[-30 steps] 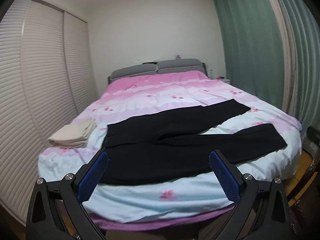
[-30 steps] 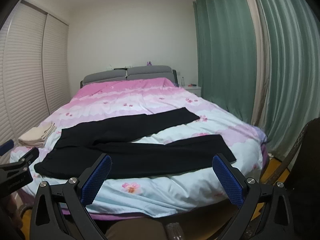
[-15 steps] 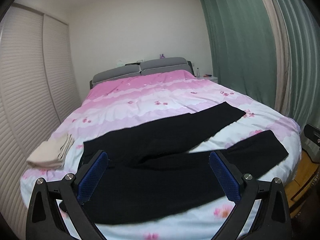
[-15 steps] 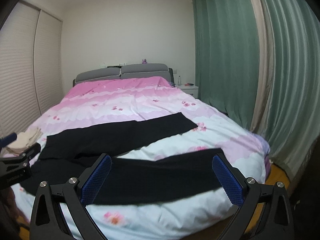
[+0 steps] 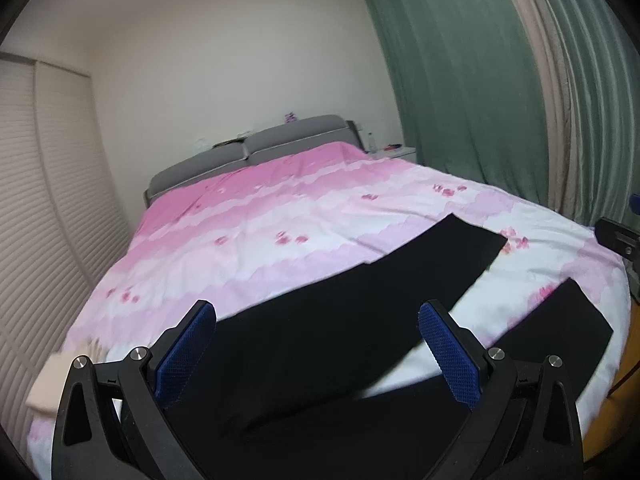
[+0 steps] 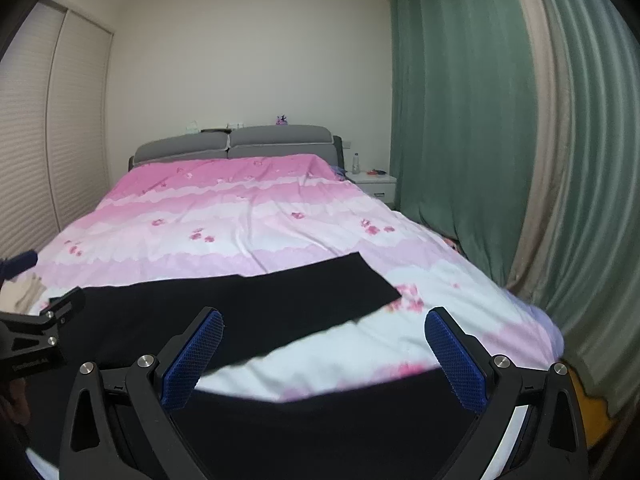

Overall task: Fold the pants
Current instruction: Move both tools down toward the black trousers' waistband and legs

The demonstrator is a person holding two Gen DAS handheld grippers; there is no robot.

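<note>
Black pants lie spread flat across the foot of the bed, waist to the left, the two legs splayed apart toward the right. They also show in the right wrist view. My left gripper is open and empty, low over the waist and upper legs. My right gripper is open and empty, over the near leg and the gap between the legs. The left gripper's side shows at the left edge of the right wrist view.
The bed has a pink and white flowered cover and a grey headboard. A folded beige garment lies at the bed's left edge. Green curtains hang on the right, a white nightstand beside them. Slatted wardrobe doors stand left.
Both grippers have moved forward and down toward the bed; the pants now fill the lower part of both views. Both stay open and empty.
</note>
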